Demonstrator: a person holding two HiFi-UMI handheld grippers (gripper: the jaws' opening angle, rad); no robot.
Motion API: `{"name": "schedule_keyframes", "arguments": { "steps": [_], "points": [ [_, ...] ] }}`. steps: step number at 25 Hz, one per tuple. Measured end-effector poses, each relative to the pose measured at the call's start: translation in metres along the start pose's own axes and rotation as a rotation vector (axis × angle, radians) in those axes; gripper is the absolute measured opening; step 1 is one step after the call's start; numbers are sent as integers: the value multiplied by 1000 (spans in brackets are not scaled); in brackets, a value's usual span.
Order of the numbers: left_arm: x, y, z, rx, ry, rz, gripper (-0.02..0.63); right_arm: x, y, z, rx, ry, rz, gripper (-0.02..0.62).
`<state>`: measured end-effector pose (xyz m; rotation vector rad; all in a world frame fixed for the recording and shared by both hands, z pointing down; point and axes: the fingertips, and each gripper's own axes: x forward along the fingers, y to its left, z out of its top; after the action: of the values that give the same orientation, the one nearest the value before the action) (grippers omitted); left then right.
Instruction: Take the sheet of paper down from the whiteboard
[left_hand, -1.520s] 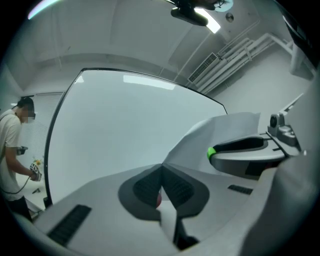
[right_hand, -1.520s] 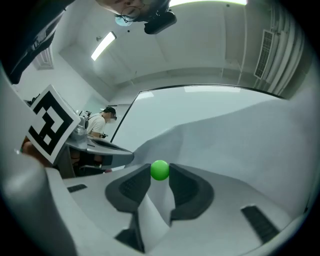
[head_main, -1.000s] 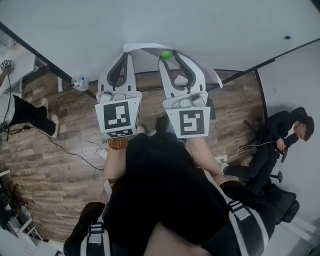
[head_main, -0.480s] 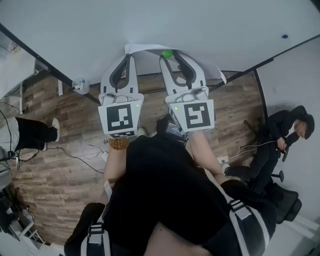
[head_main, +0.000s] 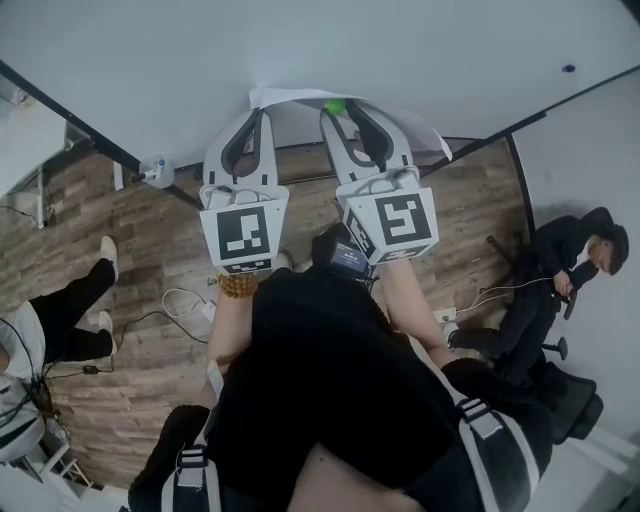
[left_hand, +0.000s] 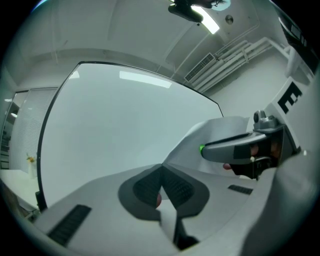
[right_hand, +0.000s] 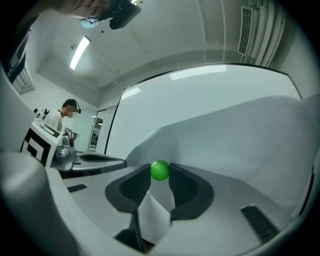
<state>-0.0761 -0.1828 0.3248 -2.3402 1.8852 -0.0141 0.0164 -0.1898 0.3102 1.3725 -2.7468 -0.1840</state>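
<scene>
A white sheet of paper (head_main: 295, 97) lies against the whiteboard (head_main: 300, 45), curling away from it along its right side. My left gripper (head_main: 262, 106) is shut on the sheet's left part; in the left gripper view the paper (left_hand: 220, 132) runs down between the closed jaws of the left gripper (left_hand: 161, 170). My right gripper (head_main: 340, 112) is closed round a green ball magnet (head_main: 335, 106) on the sheet. In the right gripper view the green magnet (right_hand: 160, 170) sits between the tips of the right gripper (right_hand: 160, 176), with the paper (right_hand: 235, 145) behind and a strip of it between the jaws.
A person in black (head_main: 560, 270) sits at the right on the wooden floor (head_main: 130, 330). Another person's legs (head_main: 70, 310) are at the left, near cables (head_main: 180, 300). A small white object (head_main: 155, 170) sits by the whiteboard's black frame.
The person at the left has walked away toward the lower left. My right gripper has twisted a little. Both grippers stay at the sheet.
</scene>
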Motion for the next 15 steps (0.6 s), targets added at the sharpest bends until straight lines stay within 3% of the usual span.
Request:
{"name": "schedule_keyframes", "arguments": {
  "steps": [15],
  "points": [
    [8,-5,-7,8,19,-12,9,-4,-10,7,18,-28,-9,114]
  ]
}}
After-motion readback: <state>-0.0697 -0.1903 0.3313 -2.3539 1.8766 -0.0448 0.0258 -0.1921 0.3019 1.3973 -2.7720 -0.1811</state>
